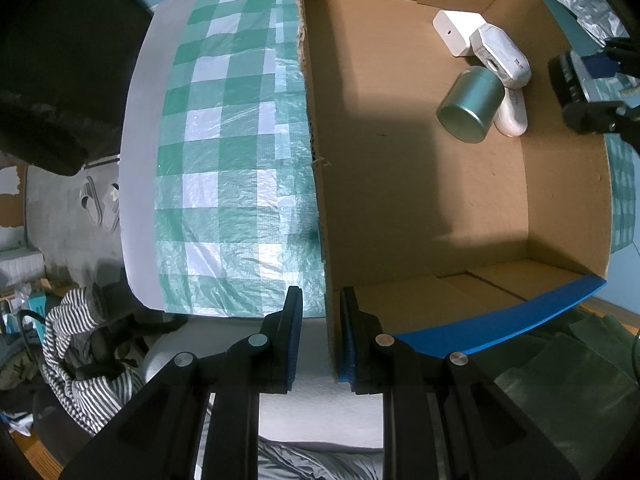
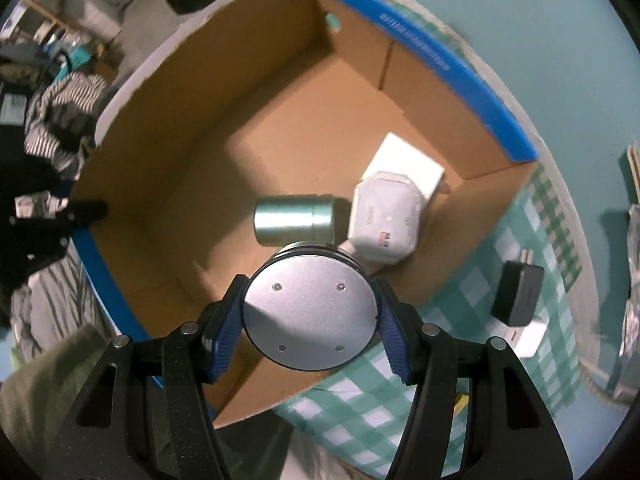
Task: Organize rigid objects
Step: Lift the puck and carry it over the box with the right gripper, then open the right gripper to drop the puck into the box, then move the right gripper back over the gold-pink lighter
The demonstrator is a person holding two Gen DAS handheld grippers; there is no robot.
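Observation:
My left gripper (image 1: pixel 321 294) is shut on the near wall of an open cardboard box (image 1: pixel 400 208); that wall's edge stands between the blue pads. In the right wrist view my right gripper (image 2: pixel 310 282) is shut on a round silver metal puck (image 2: pixel 310 312), held above the box's (image 2: pixel 168 184) near corner. On the box floor a teal metal tin (image 2: pixel 294 220) lies on its side beside a white octagonal device (image 2: pixel 386 216) and a flat white box (image 2: pixel 408 164). The left wrist view shows the tin (image 1: pixel 470 110), the device (image 1: pixel 502 56) and the right gripper (image 1: pixel 580 84) over the far wall.
The box stands on a green and white checked cloth (image 1: pixel 224 152). A black adapter (image 2: pixel 518 294) rests on a small white carton (image 2: pixel 528 340) on the cloth to the right of the box. Striped clothing (image 1: pixel 80 340) and clutter lie on the floor beyond the table edge.

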